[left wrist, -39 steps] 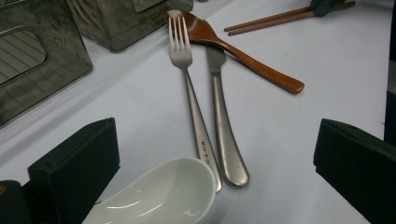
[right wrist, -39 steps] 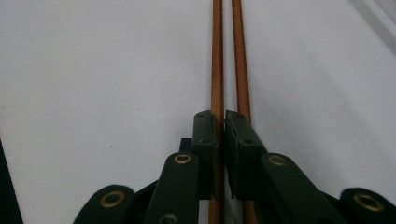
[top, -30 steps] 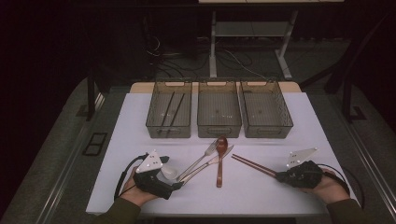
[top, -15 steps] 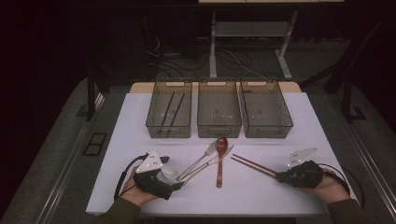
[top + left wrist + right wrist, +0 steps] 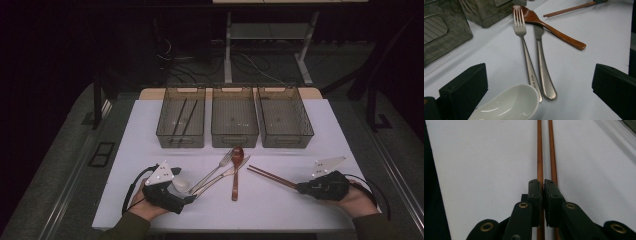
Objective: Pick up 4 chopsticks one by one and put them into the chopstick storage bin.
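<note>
High view: three clear bins stand in a row at the far side of the white table (image 5: 150, 210). The left bin (image 5: 181, 122) already holds two dark sticks, apparently chopsticks; the middle bin (image 5: 234, 120) and right bin (image 5: 284, 120) look bare. In front of them lie a metal fork (image 5: 216, 171), a table knife (image 5: 222, 175) and a wooden spoon (image 5: 236, 170), the spoon's bowl overlapping the knife tip. The brown chopsticks (image 5: 270, 176) lie at the right, angled toward the right gripper (image 5: 300, 188). A white ceramic spoon (image 5: 181, 184) sits at the left gripper (image 5: 192, 198). By my judgement the sorting is at an early stage: one pair is binned and five items are left on the table.

Left gripper view: the jaws stand wide apart, released, with the ceramic spoon's bowl (image 5: 509, 105) between them but not pressed. It is glossy, rounded and likely slippery. The fork (image 5: 525, 52) and knife (image 5: 542, 67) lie side by side just beyond it.

Right gripper view: the jaws are clenched together directly over the chopsticks (image 5: 540, 152), a thin, smooth, parallel pair running straight ahead. One stick passes beneath the pads; whether it is actually pinched cannot be told.
</note>
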`<state>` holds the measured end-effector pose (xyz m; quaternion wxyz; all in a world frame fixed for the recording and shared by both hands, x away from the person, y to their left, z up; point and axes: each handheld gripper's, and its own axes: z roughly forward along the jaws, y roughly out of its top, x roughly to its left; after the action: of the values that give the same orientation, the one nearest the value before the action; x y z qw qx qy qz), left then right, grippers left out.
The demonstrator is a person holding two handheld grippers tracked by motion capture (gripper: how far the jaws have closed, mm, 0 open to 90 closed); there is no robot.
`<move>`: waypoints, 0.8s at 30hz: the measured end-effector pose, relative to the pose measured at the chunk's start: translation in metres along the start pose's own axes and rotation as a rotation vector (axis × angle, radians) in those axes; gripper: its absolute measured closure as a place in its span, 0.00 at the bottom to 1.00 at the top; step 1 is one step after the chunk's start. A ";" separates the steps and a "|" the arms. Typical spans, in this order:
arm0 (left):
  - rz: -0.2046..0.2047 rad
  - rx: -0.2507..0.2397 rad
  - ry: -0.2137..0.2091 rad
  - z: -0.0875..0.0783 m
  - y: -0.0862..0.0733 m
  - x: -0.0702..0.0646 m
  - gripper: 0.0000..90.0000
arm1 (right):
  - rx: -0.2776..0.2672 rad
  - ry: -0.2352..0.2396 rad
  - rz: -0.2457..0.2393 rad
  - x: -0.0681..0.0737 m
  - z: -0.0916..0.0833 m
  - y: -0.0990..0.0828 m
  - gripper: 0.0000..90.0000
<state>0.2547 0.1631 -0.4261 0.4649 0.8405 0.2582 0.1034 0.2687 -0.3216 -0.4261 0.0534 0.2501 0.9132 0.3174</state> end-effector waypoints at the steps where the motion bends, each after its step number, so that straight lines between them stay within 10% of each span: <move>1: 0.000 -0.001 -0.002 0.000 0.000 0.000 0.00 | -0.006 0.001 -0.004 0.000 -0.001 0.000 0.94; 24: -0.041 -0.055 -0.015 0.000 -0.009 0.014 0.00 | -0.092 0.019 0.006 -0.001 -0.010 0.010 0.94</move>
<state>0.2642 0.1743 -0.4343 0.4919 0.8226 0.2688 0.0949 0.2718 -0.3208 -0.4118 0.0554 0.2469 0.8973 0.3617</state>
